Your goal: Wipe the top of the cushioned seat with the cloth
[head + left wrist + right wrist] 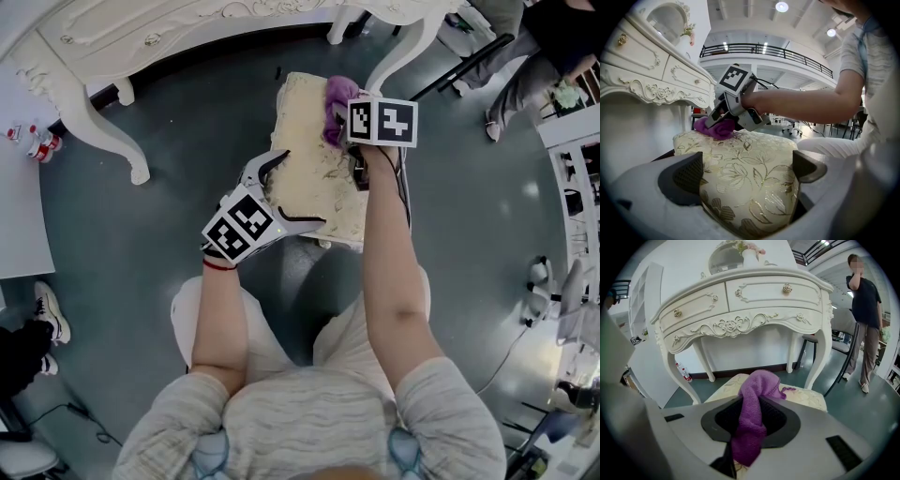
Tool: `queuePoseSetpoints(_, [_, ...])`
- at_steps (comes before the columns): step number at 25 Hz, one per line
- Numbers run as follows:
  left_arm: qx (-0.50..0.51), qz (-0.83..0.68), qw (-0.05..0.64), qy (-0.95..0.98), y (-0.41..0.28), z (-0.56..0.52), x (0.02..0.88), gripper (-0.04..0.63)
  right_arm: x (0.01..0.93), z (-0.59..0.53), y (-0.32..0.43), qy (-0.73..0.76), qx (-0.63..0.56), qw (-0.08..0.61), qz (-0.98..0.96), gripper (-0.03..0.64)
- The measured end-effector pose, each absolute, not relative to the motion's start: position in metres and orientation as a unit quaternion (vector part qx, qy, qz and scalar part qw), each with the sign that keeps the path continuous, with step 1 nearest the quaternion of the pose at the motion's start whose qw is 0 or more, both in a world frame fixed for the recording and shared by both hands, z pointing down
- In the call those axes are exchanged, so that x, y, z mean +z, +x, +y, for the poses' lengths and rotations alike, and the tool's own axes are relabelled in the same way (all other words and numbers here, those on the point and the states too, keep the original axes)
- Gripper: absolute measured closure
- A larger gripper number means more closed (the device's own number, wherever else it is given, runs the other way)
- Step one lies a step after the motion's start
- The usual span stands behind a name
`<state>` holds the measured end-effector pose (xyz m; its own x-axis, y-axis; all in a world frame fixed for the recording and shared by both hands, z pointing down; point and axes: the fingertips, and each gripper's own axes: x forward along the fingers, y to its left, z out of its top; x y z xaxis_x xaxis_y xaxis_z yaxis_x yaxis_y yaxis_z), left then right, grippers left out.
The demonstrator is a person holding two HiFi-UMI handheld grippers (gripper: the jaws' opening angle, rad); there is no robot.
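A: Progress?
B: Right gripper [749, 427] pinches the purple cloth [757, 385] at the far edge of the cushioned seat [305, 178]; left gripper [747, 171] clamps its near corner.
A: Remaining?
B: Probably most of the top.

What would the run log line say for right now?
right gripper: shut on purple knitted cloth, cloth on far end of cream floral cushioned seat | left gripper: clamps seat's near corner | phase: wipe top

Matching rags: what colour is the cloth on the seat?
A purple knitted cloth, held by the right hand-held gripper; clearest in the right gripper view.
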<state>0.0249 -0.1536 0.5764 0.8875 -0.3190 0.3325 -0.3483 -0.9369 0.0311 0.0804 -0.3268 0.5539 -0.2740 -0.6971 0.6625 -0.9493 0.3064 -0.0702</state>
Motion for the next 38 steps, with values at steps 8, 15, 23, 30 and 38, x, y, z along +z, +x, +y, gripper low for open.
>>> queuePoseSetpoints(8, [0.157,-0.167,0.044,0.972,0.024,-0.154,0.576,0.005,0.554,-0.333,0.038,0.519,0.232,0.265,-0.779,0.527])
queuePoseSetpoints(15, [0.154,-0.166,0.044,0.973,0.024,-0.152,0.575,0.005,0.555,-0.332,0.009,0.507,0.230,0.261,-0.788,0.527])
queuePoseSetpoints(23, [0.164,-0.158,0.041,0.973,0.011,-0.146,0.576,0.004,0.538,-0.308,-0.019,0.472,0.247,0.208,-0.821,0.527])
queuePoseSetpoints(30, [0.182,-0.188,0.064,0.963,-0.031,-0.153,0.582,0.003,0.543,-0.256,-0.025,0.458,0.235,0.220,-0.829,0.526])
queuePoseSetpoints(38, [0.195,-0.171,0.075,0.963,-0.025,-0.146,0.589,0.003,0.558,-0.246,-0.021,0.459,0.206,0.270,-0.821,0.528])
